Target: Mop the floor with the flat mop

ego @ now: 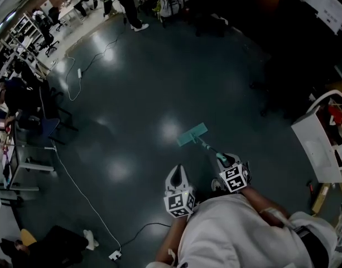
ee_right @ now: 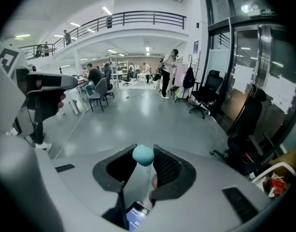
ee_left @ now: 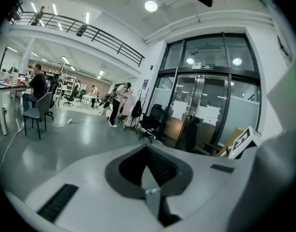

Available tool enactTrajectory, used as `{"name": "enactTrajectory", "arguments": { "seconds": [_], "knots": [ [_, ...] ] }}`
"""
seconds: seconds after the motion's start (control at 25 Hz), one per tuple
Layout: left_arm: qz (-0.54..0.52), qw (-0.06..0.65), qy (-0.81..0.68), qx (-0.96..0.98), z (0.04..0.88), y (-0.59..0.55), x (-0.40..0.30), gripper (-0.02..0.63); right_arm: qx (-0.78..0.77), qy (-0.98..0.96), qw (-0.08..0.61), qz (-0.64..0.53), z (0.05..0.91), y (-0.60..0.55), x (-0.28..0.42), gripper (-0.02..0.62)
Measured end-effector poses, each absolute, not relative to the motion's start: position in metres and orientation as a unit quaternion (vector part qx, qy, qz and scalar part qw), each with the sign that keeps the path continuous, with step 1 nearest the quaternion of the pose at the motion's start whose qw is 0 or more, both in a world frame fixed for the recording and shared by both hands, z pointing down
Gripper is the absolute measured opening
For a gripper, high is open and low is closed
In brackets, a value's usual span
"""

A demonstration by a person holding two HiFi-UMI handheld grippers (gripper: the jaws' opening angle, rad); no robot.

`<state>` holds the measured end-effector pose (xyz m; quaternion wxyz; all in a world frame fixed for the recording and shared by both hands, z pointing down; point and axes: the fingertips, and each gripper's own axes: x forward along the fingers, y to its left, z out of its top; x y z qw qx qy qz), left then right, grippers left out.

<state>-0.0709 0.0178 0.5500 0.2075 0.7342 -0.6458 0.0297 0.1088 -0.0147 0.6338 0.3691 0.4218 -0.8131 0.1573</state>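
Far to our left stand desks [ego: 25, 32], with a person seated [ee_right: 93, 75] at one. A white cable [ego: 81, 194] runs from there to a power strip [ego: 115, 255] near our left. Another person [ego: 129, 4] stands far off. At our right we see a white bin-like unit [ego: 316, 149], and farther off glass doors [ee_left: 201, 105] and a black office chair [ee_left: 150, 122].

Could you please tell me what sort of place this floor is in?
Probably a large open-plan office or lab: desks with people seated at them, office chairs, a railed upper gallery and tall glass doors.
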Motion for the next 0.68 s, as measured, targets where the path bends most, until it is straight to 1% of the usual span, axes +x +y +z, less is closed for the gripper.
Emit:
{"name": "enactTrajectory", "arguments": {
  "seconds": [0.44,0.68],
  "knots": [
    [0.024,0.207,-0.66,0.722,0.549,0.019,-0.08,0.006,0.407,-0.826,0.36,0.15,0.631,-0.025,0.094,0.11],
    [0.033,0.183,-0.663,0.725,0.543,0.018,-0.071,0.006,0.406,-0.826,0.362,0.15,0.629,-0.025,0.101,0.11]
  ]
}}
